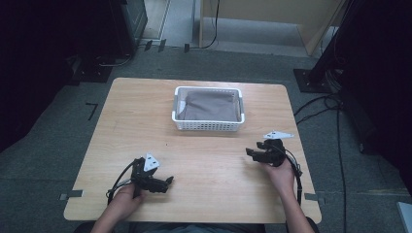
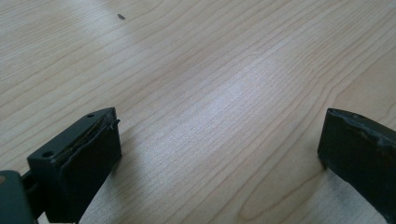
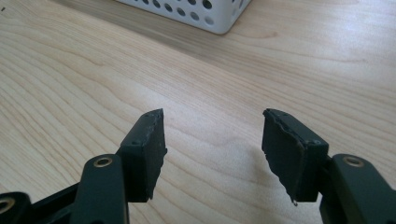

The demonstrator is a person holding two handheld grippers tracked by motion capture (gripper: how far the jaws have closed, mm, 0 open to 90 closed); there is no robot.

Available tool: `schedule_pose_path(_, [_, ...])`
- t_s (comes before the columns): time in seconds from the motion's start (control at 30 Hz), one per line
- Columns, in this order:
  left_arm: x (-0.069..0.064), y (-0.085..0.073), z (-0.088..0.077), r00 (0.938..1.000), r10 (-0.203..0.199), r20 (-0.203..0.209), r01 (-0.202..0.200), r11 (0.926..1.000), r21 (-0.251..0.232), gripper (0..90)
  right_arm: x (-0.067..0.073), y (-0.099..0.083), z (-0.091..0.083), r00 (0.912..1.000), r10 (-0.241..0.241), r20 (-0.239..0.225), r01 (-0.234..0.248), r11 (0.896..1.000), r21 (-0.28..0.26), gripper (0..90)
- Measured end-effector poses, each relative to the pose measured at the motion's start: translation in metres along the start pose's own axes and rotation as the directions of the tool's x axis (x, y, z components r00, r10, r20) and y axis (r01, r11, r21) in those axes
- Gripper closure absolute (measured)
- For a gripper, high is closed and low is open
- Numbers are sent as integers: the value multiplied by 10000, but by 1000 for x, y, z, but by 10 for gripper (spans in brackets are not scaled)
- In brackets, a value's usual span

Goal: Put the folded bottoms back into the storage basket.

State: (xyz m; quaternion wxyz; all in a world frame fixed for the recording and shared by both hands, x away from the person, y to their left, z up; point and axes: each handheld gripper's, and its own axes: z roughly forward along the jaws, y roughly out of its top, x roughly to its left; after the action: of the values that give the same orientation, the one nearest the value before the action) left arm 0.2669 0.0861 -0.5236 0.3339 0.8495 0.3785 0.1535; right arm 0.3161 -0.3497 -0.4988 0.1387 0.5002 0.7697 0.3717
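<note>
White basket [image 1: 208, 124] (grey cloth [image 1: 209, 106] inside) lies beyond both tongs, nearer right tongs [image 1: 251, 153]; left tongs [image 1: 169, 181] and right both released, empty.

Lab or test room where I work: light wooden table with rounded corners [image 1: 145, 116], grey carpet floor [image 1: 58, 126], trailing black cables [image 1: 320, 104], dark equipment stands [image 1: 323, 63].

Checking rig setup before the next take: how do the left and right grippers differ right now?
Jaw gap: in their own views the left gripper stands wider open than the right gripper.
Place: in the high view the left gripper sits near the table's front edge, while the right gripper lies farther up, closer to the white basket.
Plate: the left gripper's plate tilts upright; the right gripper's lies flatter.
Shared: both are hand-held, open and empty over bare wood.
</note>
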Motion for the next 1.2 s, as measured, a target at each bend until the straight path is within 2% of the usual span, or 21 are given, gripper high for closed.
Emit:
schedule_pose_path(0.13, [0,0,0,10000,2,-1,-2,10000,1,0,-2,-5,3,10000,53,55,-53,9999,106,401])
schedule_pose_path(0.33, [0,0,0,10000,3,-6,-3,10000,5,0,-7,-11,10,9993,-183,330,174,9994,294,414])
schedule_pose_path(0.4, [0,0,0,10000,4,-3,-4,10000,4,0,-10,-11,12,9992,-178,357,173,9997,150,416])
schedule_pose_path(0.6, [0,0,0,10000,8,-3,-8,10000,5,0,-11,-14,19,9919,-950,842,979,9947,-308,359])
schedule_pose_path(0.67, [0,0,0,10000,4,-4,-4,10000,3,0,-11,-16,21,9914,-976,869,1023,9934,-516,322])
schedule_pose_path(1.2, [0,0,0,10000,40,-3,-40,10000,33,0,-7,-15,23,9912,-993,873,1033,9937,-423,259])
